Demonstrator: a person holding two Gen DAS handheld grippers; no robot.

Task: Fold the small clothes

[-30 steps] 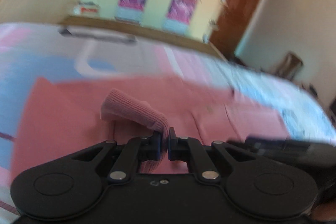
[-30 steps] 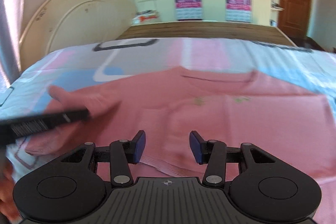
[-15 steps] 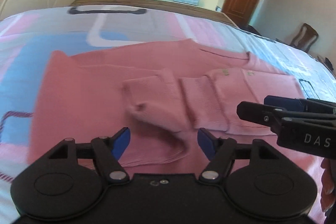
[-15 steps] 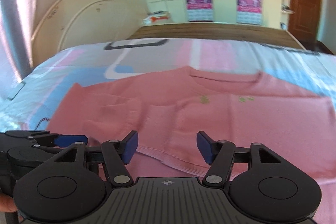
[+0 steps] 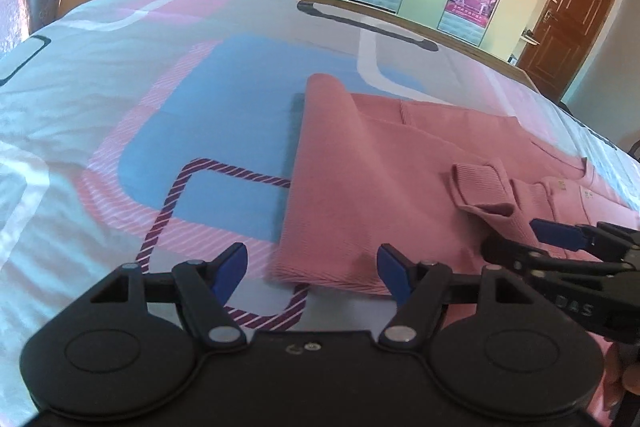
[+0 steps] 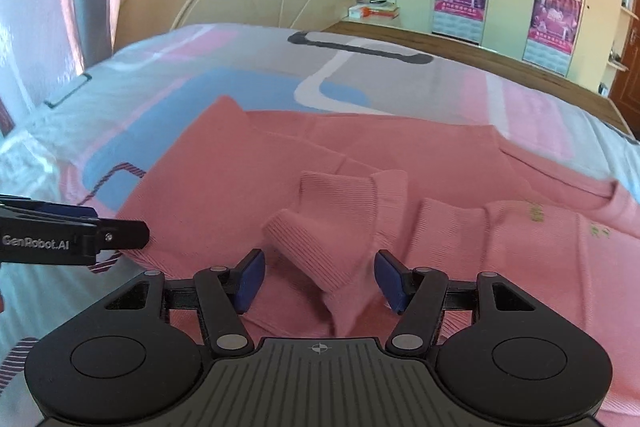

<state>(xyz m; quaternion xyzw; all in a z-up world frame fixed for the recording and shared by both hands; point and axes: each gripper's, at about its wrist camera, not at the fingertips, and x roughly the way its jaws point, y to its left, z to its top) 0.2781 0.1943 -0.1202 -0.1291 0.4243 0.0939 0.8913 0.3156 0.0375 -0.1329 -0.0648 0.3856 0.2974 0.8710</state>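
My left tool [image 5: 312,271] is spread wide with nothing in it, poised over the near left corner of the pink sweater [image 5: 384,187], where the hem meets the folded side edge. My right tool [image 6: 320,281] is just as wide and empty, with the rumpled cuff [image 6: 320,227] of one sleeve lying between its fingers, though I can't tell whether they touch it. The sweater lies flat on the bed [image 5: 160,99], spread across the patterned sheet, both sleeves brought in over the chest, their ribbed cuffs close together near the middle; one cuff stands up in a loose loop instead of lying flat. I judge the knit to be soft, light and limp: it will drape and sag from any pinch point, and a single grip will drag only part of the layer. The ribbed hem and cuffs look thicker and should give the pads a firmer bite than the plain body. For the next fold I would take the hem at two well-spaced points, one per tool, catching all layers, and lift low to keep the sleeves from sliding out. That looped cuff wants flattening first.
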